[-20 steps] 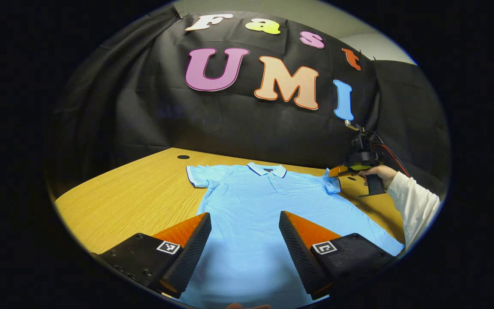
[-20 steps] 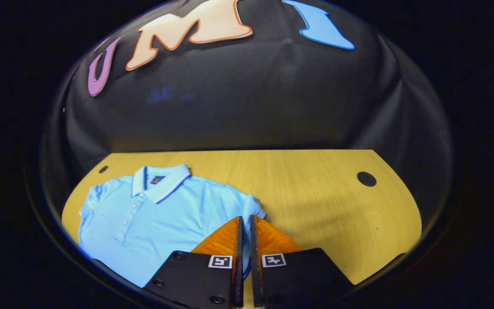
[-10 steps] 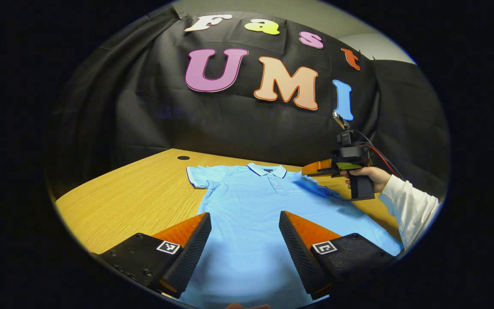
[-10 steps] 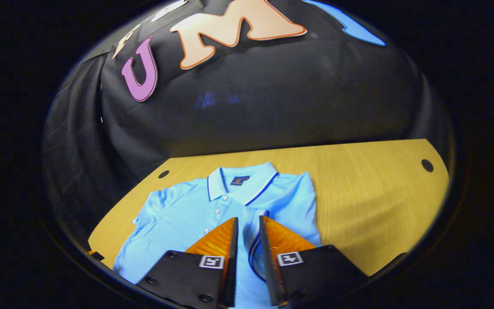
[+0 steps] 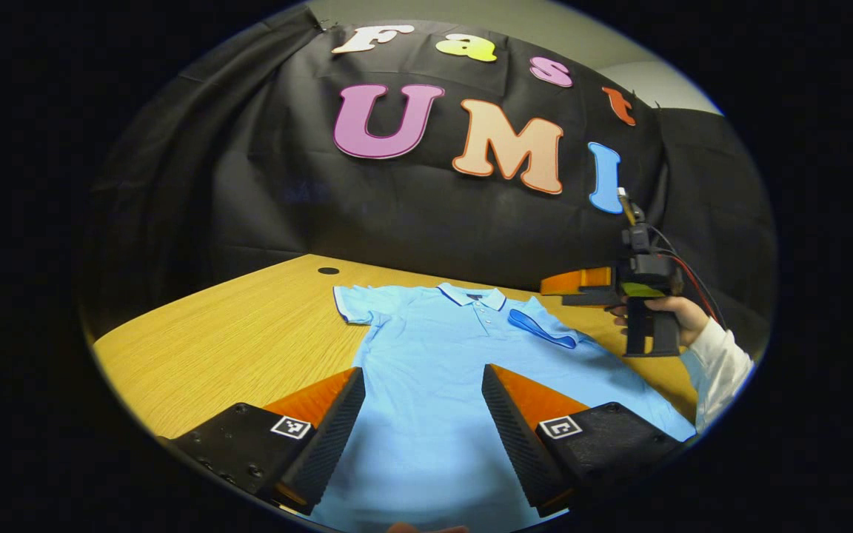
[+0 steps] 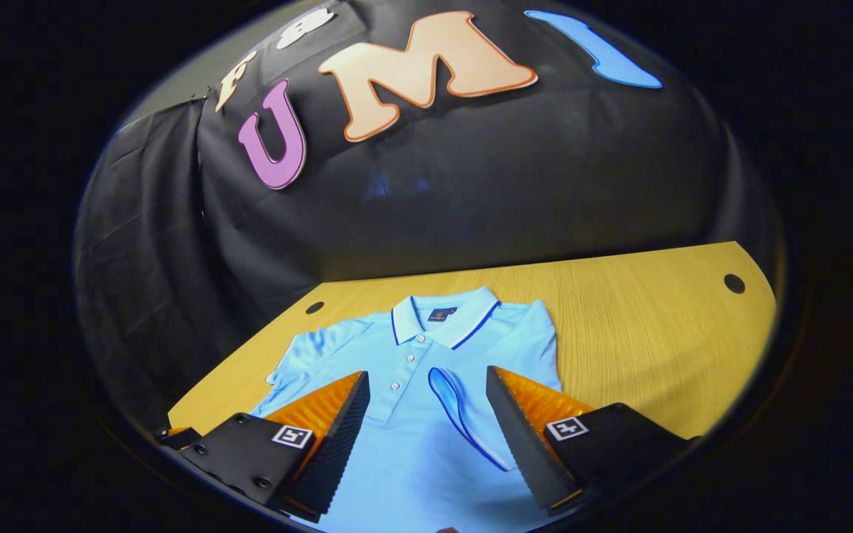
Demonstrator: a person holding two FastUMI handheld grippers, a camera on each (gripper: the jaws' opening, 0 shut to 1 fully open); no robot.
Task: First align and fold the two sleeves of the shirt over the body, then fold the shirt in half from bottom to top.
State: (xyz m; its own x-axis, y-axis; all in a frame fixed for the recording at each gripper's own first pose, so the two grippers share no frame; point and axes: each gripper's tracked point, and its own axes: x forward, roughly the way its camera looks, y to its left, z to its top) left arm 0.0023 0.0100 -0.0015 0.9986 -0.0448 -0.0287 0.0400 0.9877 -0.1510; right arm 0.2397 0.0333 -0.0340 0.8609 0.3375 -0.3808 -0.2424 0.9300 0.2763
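Observation:
A light blue polo shirt [image 5: 434,370] lies flat on the wooden table [image 5: 234,340], collar toward the wall. Its right sleeve [image 5: 541,329] lies folded over the chest, dark trim showing; the same sleeve [image 6: 463,407] lies between my right gripper's fingers in the right gripper view. The other sleeve [image 5: 349,303] still spreads out flat on the table. My left gripper [image 5: 423,396] is open above the shirt's lower body. My right gripper [image 6: 426,403] is open above the chest [image 6: 412,444], nothing held. In the left gripper view the right gripper [image 5: 578,285] hovers above the shirt's shoulder, held by a hand [image 5: 682,314].
Round cable holes sit in the table near the wall [image 5: 328,271] [image 6: 733,283]. Bare wood stretches left of the shirt [image 5: 197,348] and to its right [image 6: 641,333]. The black cloth wall closes off the back of the table.
My right gripper carried the right sleeve over onto the chest, opened and let it go, then lifted back. The left gripper stayed open over the lower body.

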